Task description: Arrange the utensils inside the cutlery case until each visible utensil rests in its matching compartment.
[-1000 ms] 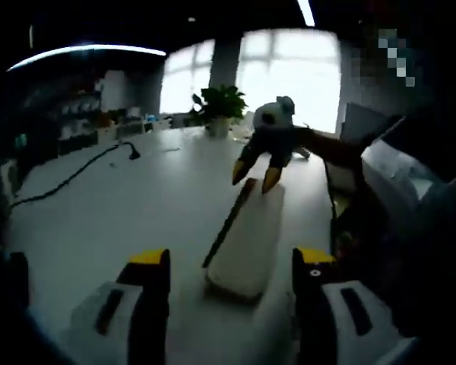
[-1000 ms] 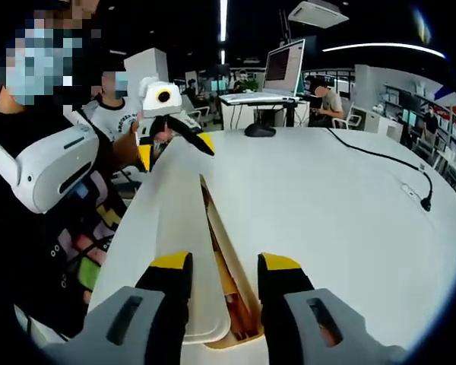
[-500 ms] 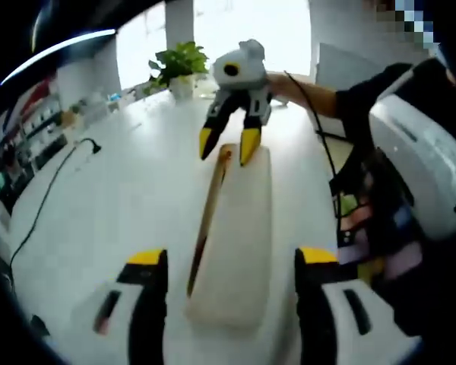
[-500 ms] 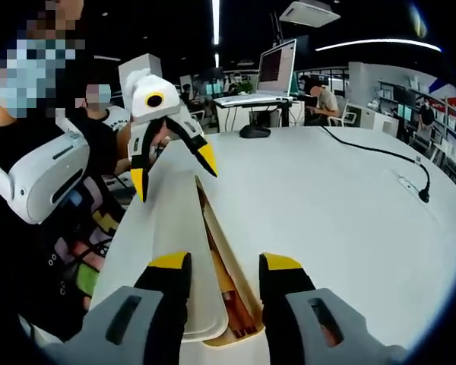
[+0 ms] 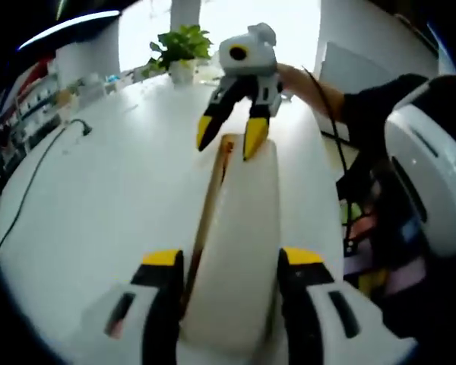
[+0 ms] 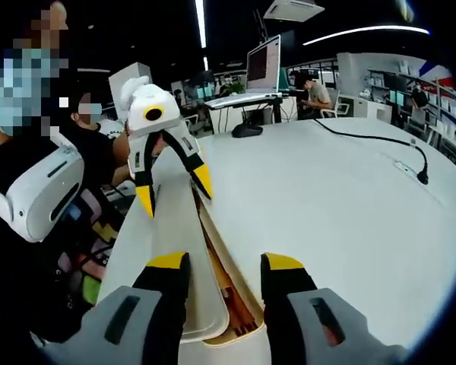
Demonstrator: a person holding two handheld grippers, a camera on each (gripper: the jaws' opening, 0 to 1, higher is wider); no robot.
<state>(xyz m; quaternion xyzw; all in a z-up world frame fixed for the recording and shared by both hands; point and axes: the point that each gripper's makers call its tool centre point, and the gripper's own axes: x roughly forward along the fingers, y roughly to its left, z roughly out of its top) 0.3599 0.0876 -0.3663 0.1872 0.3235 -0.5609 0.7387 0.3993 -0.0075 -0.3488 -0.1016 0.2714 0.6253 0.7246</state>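
Note:
A long cutlery case lies on the white table, its white lid (image 5: 239, 243) (image 6: 171, 251) slid a little aside. The gap exposes a narrow strip of the wooden inside (image 6: 226, 285) (image 5: 207, 209), where brown utensil handles show dimly. My left gripper (image 5: 232, 262) (image 6: 175, 194) is open, one jaw on each side of one end of the lid. My right gripper (image 6: 226, 262) (image 5: 229, 142) is open at the opposite end, its jaws over the lid and the exposed strip. Whether either touches the case is unclear.
A black cable (image 6: 380, 144) (image 5: 30, 179) runs across the table (image 6: 327, 198). A potted plant (image 5: 181, 53) stands at one far edge, a monitor (image 6: 262, 65) on a desk beyond the other. The person holding the grippers, with a white headset (image 6: 38, 198), stands at the table's edge beside the case.
My left gripper has moved forward and lower, so the lid's end now sits between its jaws. The right gripper has stayed at its end, still open.

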